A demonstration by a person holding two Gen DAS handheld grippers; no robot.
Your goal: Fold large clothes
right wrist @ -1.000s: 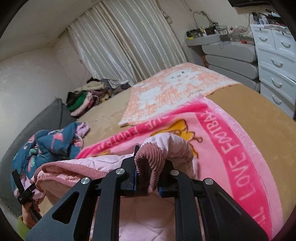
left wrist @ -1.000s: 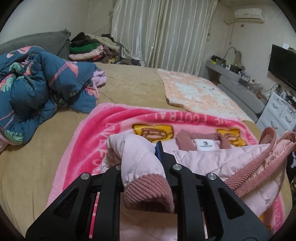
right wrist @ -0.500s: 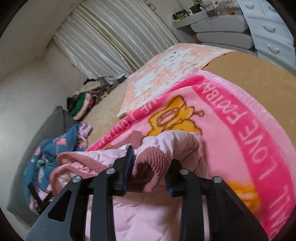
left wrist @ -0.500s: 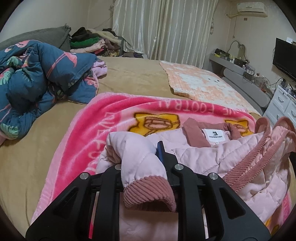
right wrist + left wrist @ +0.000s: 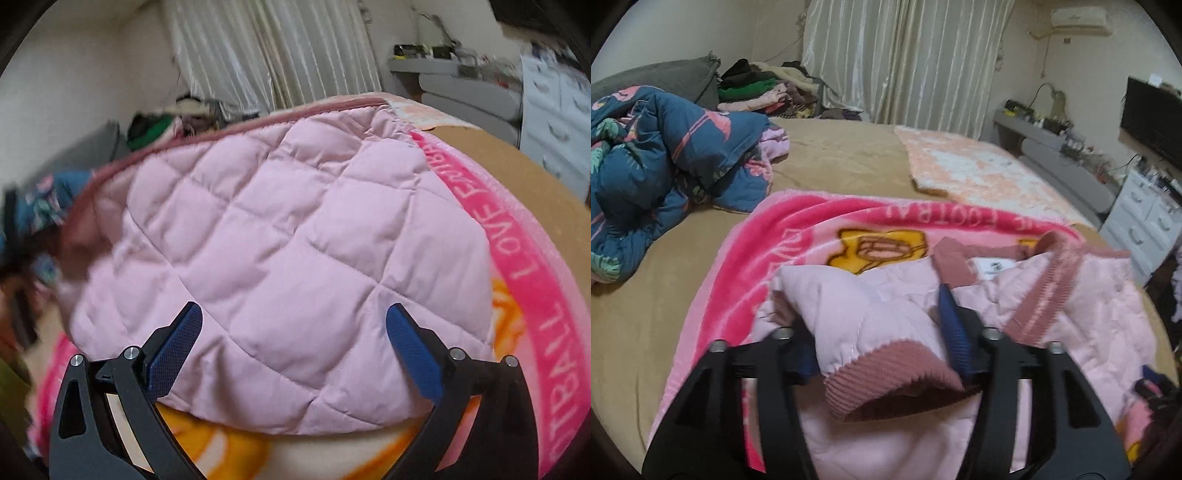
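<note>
A pink quilted jacket lies spread on a bright pink fleece blanket that covers the near part of a tan bed. Its shell is smooth and puffy, stitched in a diamond grid, while the collar, front edge and cuffs are a darker, dusty-pink ribbed corduroy. The collar, with a white label inside, points away toward the curtains, so the garment's long axis runs from the near edge of the bed toward the far wall.

In the left wrist view a sleeve folded across the body ends in a rounded corduroy cuff that sits between the fingers of the left gripper; these are opening, the blue ribbed pad on the right standing just clear of the cloth, the other pad mostly hidden behind the sleeve.

The right gripper is spread wide and still opening, its blue textured pads apart on either side of a broad quilted panel, not pressing it. The plush blanket carries white lettering and yellow cartoon shapes.
</note>
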